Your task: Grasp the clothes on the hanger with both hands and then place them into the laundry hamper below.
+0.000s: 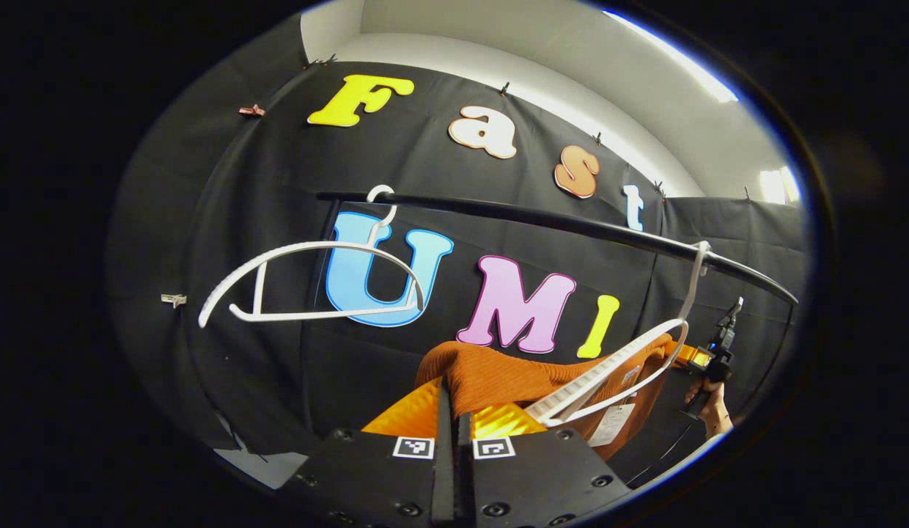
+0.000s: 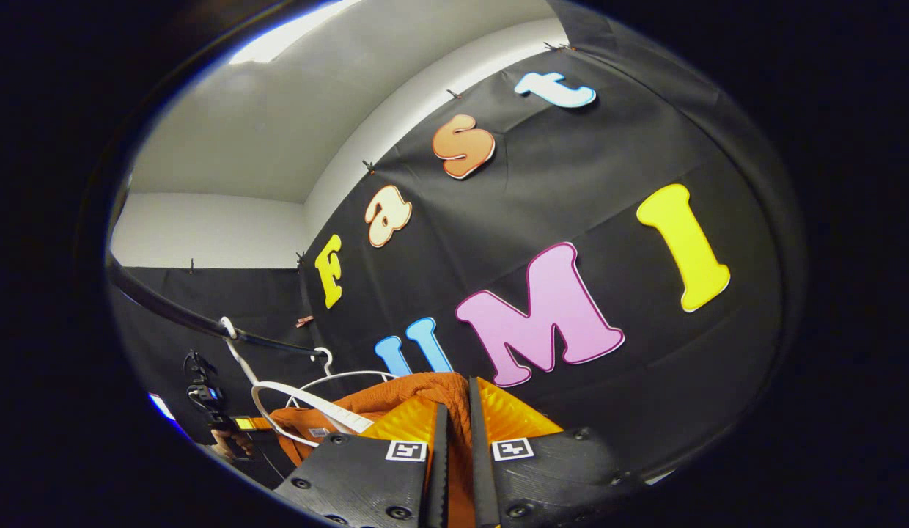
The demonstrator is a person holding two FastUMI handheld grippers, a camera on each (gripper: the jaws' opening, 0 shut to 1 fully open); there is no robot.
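Note:
An orange knit garment point(image 1: 498, 374) hangs on a white hanger point(image 1: 608, 378) hooked over the black rail point(image 1: 572, 220). In the left gripper view my left gripper point(image 1: 454, 422) is shut on one shoulder of the garment, with the cloth bunched just past its fingertips. In the right gripper view my right gripper point(image 2: 454, 411) is shut on the other side of the garment point(image 2: 396, 400), and orange cloth shows between its fingers. The hanger point(image 2: 308, 411) slants out of the garment's neck. Each view shows the other gripper farther off: the right gripper point(image 1: 718, 348) and the left gripper point(image 2: 205, 396).
An empty white hanger point(image 1: 308, 282) hangs on the rail to the left of the garment and also appears as a thin hanger point(image 2: 337, 378) behind it. A hand point(image 1: 711, 411) holds the far gripper. A paper tag point(image 1: 612, 424) dangles from the garment.

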